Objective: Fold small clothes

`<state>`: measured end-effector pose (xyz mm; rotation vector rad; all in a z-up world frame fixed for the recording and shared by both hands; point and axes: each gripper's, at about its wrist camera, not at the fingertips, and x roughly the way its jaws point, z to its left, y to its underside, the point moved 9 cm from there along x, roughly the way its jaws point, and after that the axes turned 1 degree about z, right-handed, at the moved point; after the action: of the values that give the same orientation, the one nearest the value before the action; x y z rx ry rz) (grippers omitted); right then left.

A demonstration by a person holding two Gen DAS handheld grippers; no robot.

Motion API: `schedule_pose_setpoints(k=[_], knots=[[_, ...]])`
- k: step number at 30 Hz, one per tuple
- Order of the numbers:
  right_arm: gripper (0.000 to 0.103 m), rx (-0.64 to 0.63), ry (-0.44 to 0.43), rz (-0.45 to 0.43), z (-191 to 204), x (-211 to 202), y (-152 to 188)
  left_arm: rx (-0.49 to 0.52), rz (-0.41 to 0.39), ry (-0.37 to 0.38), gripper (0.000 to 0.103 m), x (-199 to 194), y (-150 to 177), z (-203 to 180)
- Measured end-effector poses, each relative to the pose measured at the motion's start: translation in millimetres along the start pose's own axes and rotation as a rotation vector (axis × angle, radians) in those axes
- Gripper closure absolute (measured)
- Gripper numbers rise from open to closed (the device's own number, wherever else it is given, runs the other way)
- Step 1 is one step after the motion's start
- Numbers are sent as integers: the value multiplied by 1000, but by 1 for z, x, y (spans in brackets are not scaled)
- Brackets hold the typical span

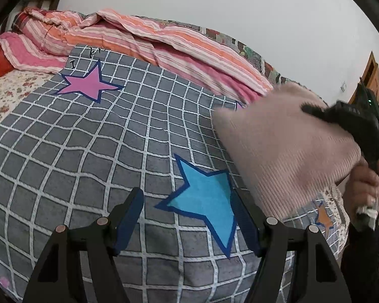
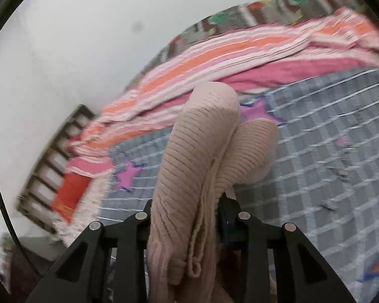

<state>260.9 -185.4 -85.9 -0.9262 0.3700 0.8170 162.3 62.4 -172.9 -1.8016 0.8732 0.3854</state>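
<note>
Grey cloth with white squares [image 1: 88,151] covers the bed in front of me. It has stars on it: a pink star [image 1: 88,84], a blue star [image 1: 204,202] and a small orange star [image 1: 323,218]. Behind it lies a bunched-up striped blanket [image 1: 144,38] in pink and orange, and then a plain white wall [image 1: 214,5].

My left gripper [image 1: 187,221] hangs just over the grey cloth with its jaws apart. Nothing is between them. I can see the blue star in the gap.

My right gripper [image 2: 187,217] is clamped on a soft pink knitted sweater [image 2: 189,176]. The sweater is bunched between the jaws and held up in the air above the bed. From the left camera I see it [image 1: 278,146] hanging at the right side, with a hand [image 1: 369,184] holding the gripper's handle. The right camera's picture is blurry.
</note>
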Motion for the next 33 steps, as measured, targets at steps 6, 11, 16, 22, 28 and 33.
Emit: schedule_pose_setpoints(k=[6, 11, 16, 22, 28, 33], knots=[[66, 50, 10, 41, -68, 54, 23, 64, 40, -28, 34, 18, 5, -12], [61, 11, 146, 89, -124, 60, 49, 120, 75, -21, 34, 42, 12, -41], [61, -121, 177, 26, -104, 19, 52, 150, 72, 4, 34, 60, 7, -74], [72, -282, 190, 33, -92, 19, 77, 197, 105, -102, 34, 103, -5, -98], [69, -259, 207, 26, -122, 34, 87, 246, 94, -177, 24, 122, 14, -86], [64, -263, 217, -11, -125, 32, 92, 219, 56, -155, 19, 127, 20, -79]])
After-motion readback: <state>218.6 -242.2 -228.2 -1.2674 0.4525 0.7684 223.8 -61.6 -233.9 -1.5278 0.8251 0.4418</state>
